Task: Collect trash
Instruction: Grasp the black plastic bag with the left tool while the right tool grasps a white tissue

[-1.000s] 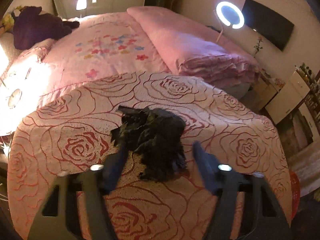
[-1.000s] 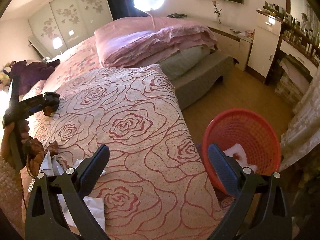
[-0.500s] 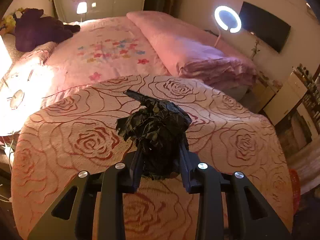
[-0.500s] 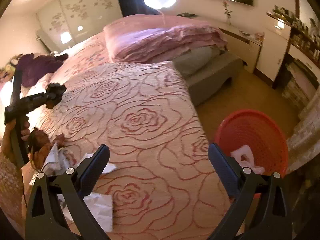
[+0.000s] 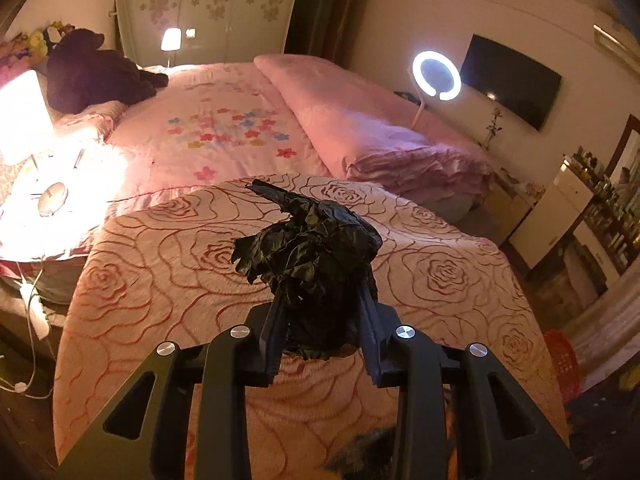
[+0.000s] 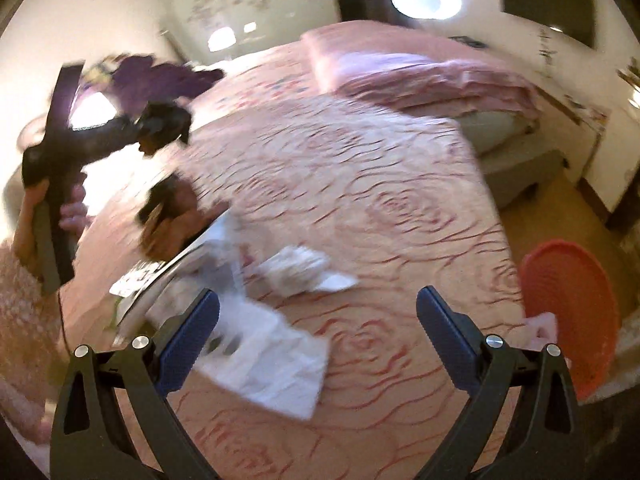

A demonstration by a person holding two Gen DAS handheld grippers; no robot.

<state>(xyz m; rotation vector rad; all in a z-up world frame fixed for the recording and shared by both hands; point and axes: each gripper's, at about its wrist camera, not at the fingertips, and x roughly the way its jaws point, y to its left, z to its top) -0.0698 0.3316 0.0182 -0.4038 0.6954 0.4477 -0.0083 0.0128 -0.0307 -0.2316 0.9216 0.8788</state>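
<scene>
The left gripper (image 5: 322, 312) is clamping a crumpled black plastic bag (image 5: 310, 248) above the rose-patterned bedspread (image 5: 160, 248). The red basket (image 6: 568, 316) is sitting far right on the floor, nearer the empty, wide-open right gripper (image 6: 316, 328).

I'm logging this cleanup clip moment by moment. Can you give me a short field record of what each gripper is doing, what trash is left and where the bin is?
left gripper: shut on the crumpled black plastic bag, held above the rose-pattern bedspread
right gripper: open, empty, over the bedspread
trash left on bed: white papers, crumpled tissue, more litter blurred
bin: red basket on the floor beside the bed, right of the right gripper
</scene>
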